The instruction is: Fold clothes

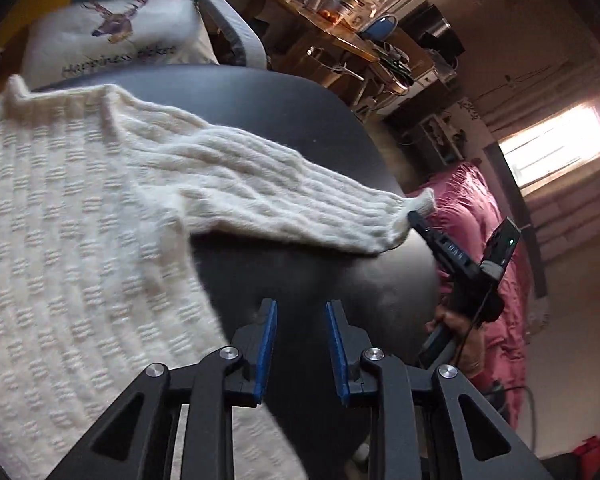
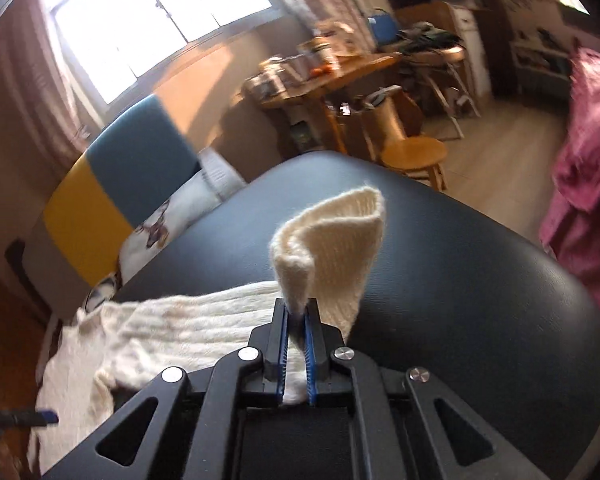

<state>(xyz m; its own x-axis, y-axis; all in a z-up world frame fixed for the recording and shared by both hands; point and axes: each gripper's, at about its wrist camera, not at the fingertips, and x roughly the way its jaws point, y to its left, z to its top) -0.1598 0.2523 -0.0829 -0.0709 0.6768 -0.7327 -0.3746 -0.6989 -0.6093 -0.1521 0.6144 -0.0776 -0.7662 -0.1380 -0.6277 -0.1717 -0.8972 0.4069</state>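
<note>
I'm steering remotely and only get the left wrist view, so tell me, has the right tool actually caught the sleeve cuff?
Observer: Yes, the right tool is shut on the cuff of the cream sweater; knit is pinched between its blue pads.
Operator: Is the cuff flat?
Observer: No, it stands up past the pads, curled over.
Operator: And my left tool?
Observer: The left tool is open, empty, over the black table beside the sweater body.
</note>
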